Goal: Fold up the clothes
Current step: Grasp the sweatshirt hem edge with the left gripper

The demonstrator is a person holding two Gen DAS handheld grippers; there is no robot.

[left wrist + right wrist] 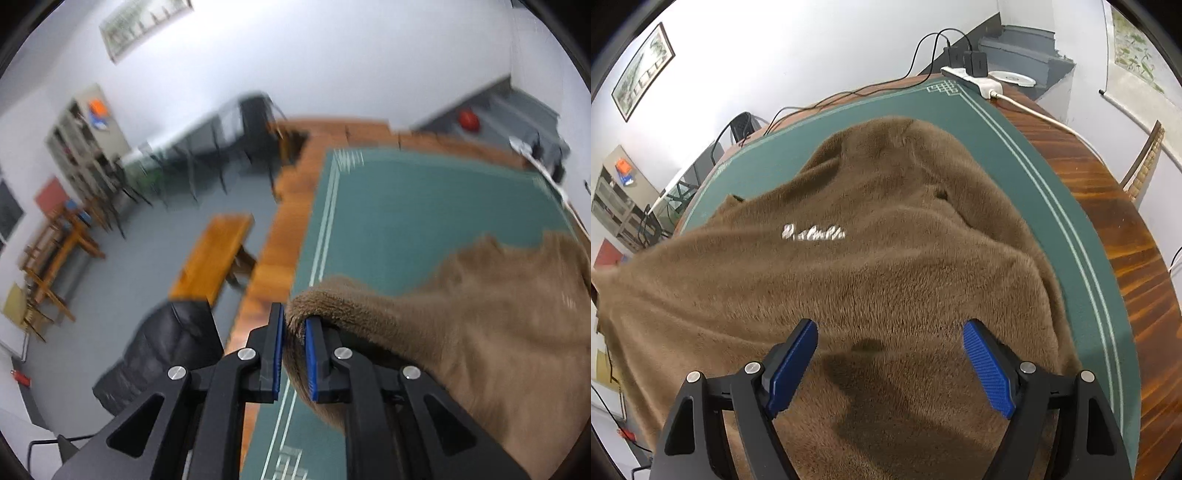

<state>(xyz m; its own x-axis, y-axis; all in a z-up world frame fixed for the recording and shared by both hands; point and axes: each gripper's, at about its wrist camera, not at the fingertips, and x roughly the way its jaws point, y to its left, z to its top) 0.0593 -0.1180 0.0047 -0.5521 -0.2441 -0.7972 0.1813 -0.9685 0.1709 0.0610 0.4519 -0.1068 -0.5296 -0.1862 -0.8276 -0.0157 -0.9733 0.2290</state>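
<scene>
Fuzzy brown fleece garment (461,314): in the left wrist view the left gripper (294,332) is pinched tight on an edge of it, lifted over the near left side of the green mat (406,206). In the right wrist view the right gripper (890,354) hangs wide apart over the garment, which is spread across the mat. Looks soft, thick and floppy, so I'd grab hems or corners, not the middle.

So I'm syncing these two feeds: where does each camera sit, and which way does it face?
Left wrist: on the left gripper, facing along the table's edge toward the room; its fingers pinch the garment.
Right wrist: on the right gripper, looking down over the garment; fingers apart above it.
Shared: the brown garment and green mat.
</scene>
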